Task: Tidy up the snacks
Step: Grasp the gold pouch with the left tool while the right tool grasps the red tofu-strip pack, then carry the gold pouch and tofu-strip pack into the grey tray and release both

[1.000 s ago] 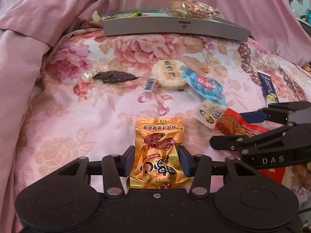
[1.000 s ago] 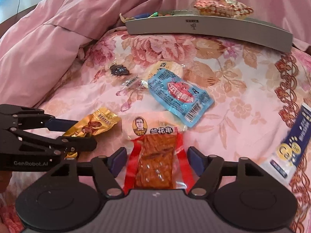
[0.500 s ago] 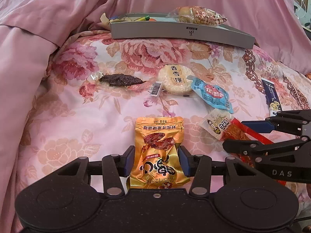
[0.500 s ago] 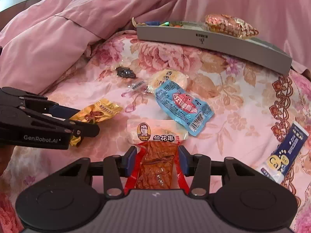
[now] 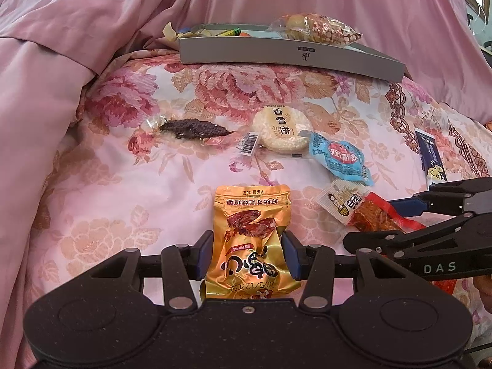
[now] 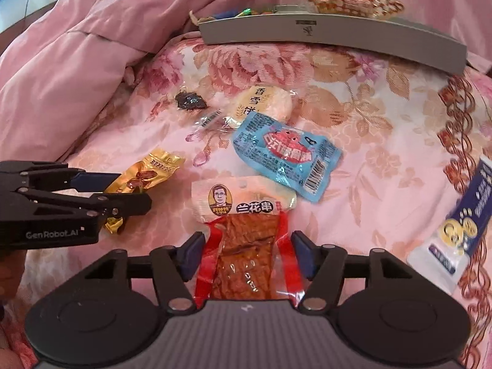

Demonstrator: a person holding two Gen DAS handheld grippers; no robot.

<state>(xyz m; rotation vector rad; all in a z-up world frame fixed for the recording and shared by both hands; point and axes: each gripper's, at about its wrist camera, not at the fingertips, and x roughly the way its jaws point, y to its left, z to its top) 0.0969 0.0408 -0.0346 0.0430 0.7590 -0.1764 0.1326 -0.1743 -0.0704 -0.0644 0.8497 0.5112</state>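
Note:
My left gripper [image 5: 247, 255] is shut on a gold snack packet [image 5: 250, 240], held above the floral bedspread; it also shows in the right wrist view [image 6: 147, 176]. My right gripper [image 6: 247, 255] is shut on a red spicy strip packet [image 6: 246, 246], which also shows in the left wrist view [image 5: 363, 212]. A grey tray [image 5: 292, 55] with several snacks stands at the far edge, also in the right wrist view [image 6: 332, 35]. Both grippers are side by side, well short of the tray.
On the bedspread lie a dark dried snack [image 5: 193, 129], a round rice cracker [image 5: 281, 129], a blue packet [image 6: 286, 156] and a navy-white stick packet [image 6: 455, 224]. A pink quilt [image 5: 46, 77] is bunched up at the left and behind the tray.
Both grippers have lifted their packets off the bedspread and moved slightly forward toward the tray. The right gripper closed on the red packet.

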